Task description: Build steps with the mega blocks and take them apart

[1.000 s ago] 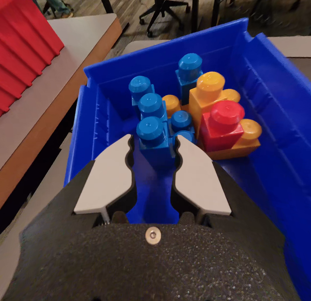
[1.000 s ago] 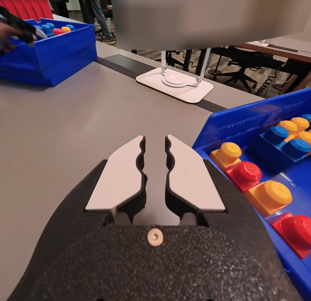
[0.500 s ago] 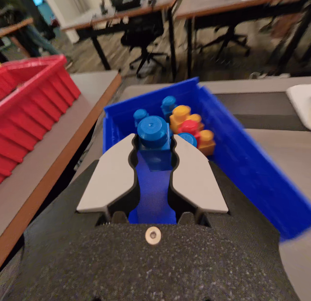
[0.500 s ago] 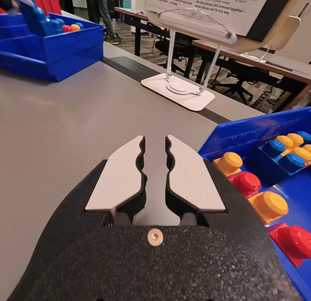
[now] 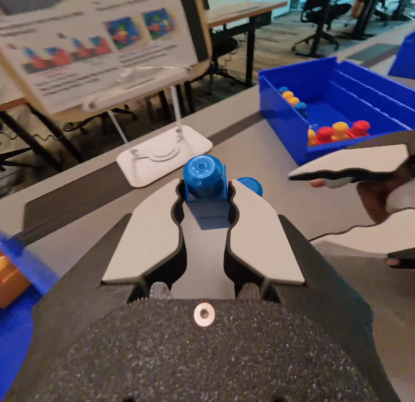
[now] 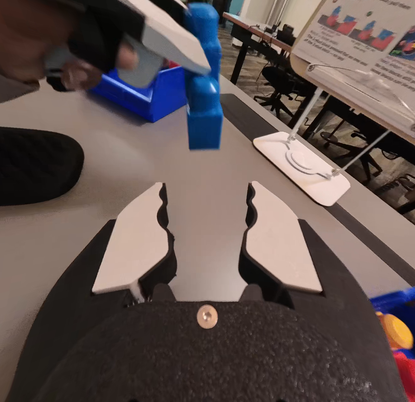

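My left gripper (image 5: 205,184) is shut on a long blue mega block (image 5: 205,189) and holds it above the grey table, out of the bin. In the right wrist view the same blue block (image 6: 205,99) hangs tilted from the left gripper (image 6: 179,45), several studs showing. My right gripper (image 6: 206,185) is open and empty just in front of and below that block; it also shows at the right of the left wrist view (image 5: 318,207). A blue bin (image 5: 292,122) at the far right holds red, yellow and blue blocks (image 5: 339,131).
A white stand base (image 5: 164,153) carries an instruction sheet (image 5: 89,43) at the table's far edge; it also shows in the right wrist view (image 6: 303,164). Another blue bin (image 6: 143,95) sits behind the held block. A bin corner with blocks (image 6: 395,337) is at lower right. There is about 11 cm between the tips of the two grippers.
My left gripper lifted the blue block out of its bin and swung it right over the open table. My right gripper opened wider and turned toward the block.
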A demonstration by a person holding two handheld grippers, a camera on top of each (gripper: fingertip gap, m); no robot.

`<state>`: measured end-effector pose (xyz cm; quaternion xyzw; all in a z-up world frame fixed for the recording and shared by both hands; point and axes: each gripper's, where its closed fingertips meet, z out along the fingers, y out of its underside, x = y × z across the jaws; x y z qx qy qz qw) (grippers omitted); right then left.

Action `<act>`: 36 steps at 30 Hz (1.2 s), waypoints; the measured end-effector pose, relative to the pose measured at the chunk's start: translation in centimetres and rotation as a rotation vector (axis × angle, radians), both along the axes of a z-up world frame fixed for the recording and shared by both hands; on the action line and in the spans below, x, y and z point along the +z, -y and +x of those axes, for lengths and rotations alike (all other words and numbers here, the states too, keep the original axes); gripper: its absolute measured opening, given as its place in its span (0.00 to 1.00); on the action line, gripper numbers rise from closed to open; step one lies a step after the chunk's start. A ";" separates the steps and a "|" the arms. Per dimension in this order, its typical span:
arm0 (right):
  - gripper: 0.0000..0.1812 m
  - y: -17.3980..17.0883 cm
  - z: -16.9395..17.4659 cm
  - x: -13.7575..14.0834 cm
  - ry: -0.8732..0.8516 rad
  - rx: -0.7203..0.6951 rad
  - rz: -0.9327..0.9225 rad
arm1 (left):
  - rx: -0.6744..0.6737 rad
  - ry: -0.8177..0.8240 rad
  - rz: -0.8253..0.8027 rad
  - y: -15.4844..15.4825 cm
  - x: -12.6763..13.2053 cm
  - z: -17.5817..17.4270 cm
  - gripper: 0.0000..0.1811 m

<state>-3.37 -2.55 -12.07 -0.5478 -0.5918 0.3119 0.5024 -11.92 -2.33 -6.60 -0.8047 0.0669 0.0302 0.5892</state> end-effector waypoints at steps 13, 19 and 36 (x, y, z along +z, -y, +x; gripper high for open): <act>0.21 -1.8 -0.7 -1.3 -0.001 -0.054 -0.001 | -0.199 0.014 0.011 -2.1 -1.5 6.8 0.20; 0.20 -2.0 1.6 3.3 -0.346 0.142 -0.228 | -0.385 0.238 0.154 -1.0 0.9 7.1 0.32; 0.19 -1.0 4.9 9.0 -0.782 0.417 -0.706 | -0.858 0.784 0.106 0.2 -2.8 13.2 0.32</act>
